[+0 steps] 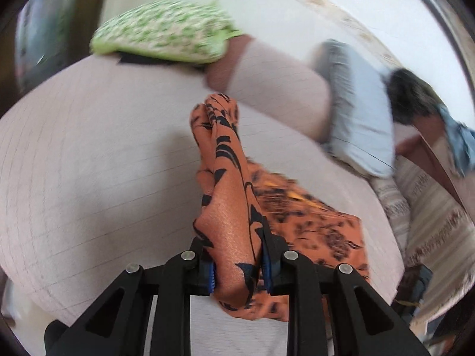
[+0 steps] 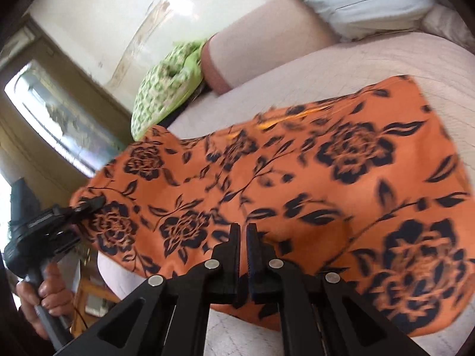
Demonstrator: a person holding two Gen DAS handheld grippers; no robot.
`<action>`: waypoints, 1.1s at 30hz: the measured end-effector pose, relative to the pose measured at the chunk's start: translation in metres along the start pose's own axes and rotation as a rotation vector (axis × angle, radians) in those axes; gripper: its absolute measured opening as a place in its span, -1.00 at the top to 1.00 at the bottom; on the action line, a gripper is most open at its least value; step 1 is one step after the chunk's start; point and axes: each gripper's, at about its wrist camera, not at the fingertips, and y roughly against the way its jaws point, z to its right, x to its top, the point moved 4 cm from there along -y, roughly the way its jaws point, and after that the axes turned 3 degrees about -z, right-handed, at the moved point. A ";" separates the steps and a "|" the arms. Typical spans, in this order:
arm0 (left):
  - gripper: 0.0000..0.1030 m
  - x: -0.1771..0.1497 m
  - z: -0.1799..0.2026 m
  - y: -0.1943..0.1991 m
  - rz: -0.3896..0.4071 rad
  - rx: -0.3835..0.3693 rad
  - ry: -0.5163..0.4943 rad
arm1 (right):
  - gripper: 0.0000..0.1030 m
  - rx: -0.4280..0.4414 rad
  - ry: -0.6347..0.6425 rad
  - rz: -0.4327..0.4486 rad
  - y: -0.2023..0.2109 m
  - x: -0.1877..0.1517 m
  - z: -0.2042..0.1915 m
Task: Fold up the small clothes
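Bare quilted bed (image 1: pixel 89 154) lies open left of the lifted orange floral cloth (image 1: pixel 228 195) and along its near edge. Farther back, a pinkish bolster (image 1: pixel 276 95), a green-patterned pillow (image 1: pixel 166 29) and a pale blue pillow (image 1: pixel 359 112) line the wall side, closing passage there. The spread cloth covers the bed's right part.

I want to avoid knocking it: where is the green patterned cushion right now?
The green patterned cushion lies at the bed's far edge, upper left in the left wrist view, beside the pink bolster and beyond the orange floral garment.
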 end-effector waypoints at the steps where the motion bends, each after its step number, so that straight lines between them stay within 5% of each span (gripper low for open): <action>1: 0.53 0.001 0.014 0.001 -0.001 -0.012 -0.025 | 0.89 0.000 -0.015 0.022 0.008 0.003 0.006; 11: 0.53 -0.039 0.182 -0.057 -0.132 -0.130 -0.309 | 0.86 0.055 -0.319 0.299 0.112 0.020 0.099; 16: 0.40 -0.103 0.235 -0.130 -0.330 -0.165 -0.409 | 0.86 0.066 -0.464 0.416 0.154 0.017 0.144; 19: 0.31 -0.112 0.229 -0.131 -0.401 -0.197 -0.400 | 0.85 0.102 -0.535 0.396 0.158 0.016 0.161; 22: -0.03 -0.092 0.217 -0.088 -0.317 -0.297 -0.463 | 0.80 0.192 -0.558 0.349 0.147 0.024 0.161; 23: -0.36 -0.083 0.209 -0.070 -0.252 -0.297 -0.500 | 0.64 0.220 -0.549 0.338 0.144 0.028 0.156; 26: -0.52 -0.065 0.179 -0.042 -0.114 -0.200 -0.570 | -0.59 0.241 -0.523 0.326 0.135 0.036 0.141; 33: -0.52 -0.061 0.104 -0.072 -0.210 -0.013 -0.450 | -0.52 0.215 -0.462 0.182 0.087 0.053 0.113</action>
